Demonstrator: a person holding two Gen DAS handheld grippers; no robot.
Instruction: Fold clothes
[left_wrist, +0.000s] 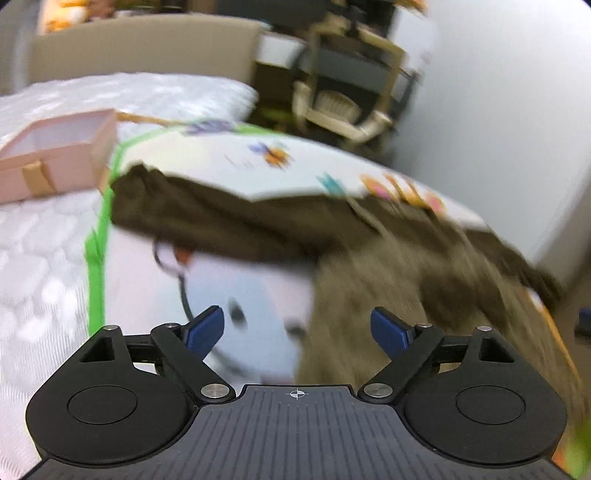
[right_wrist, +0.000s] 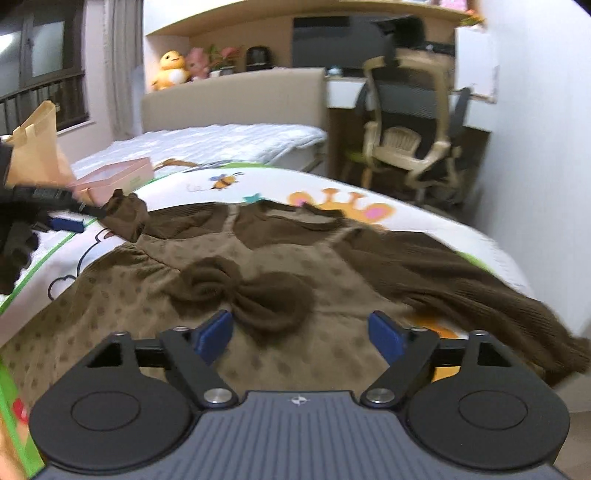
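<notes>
A brown dress (right_wrist: 258, 266) with dark brown sleeves and a dark bow (right_wrist: 243, 291) lies spread face up on a cartoon-print mat (right_wrist: 332, 184) on the bed. My right gripper (right_wrist: 301, 334) is open and empty just above the skirt, in front of the bow. My left gripper (left_wrist: 297, 326) is open and empty over the mat, left of the dress body (left_wrist: 388, 295). The dark left sleeve (left_wrist: 207, 214) stretches across ahead of it. In the right wrist view the left gripper (right_wrist: 70, 216) shows at the far left, beside the sleeve cuff (right_wrist: 125, 214).
A pink open box (left_wrist: 55, 158) sits on the white quilt (left_wrist: 37, 277) at the left of the mat. A paper bag (right_wrist: 37, 147) stands behind it. A desk chair (right_wrist: 410, 122) and a white wall (right_wrist: 535, 147) are at the right beyond the bed.
</notes>
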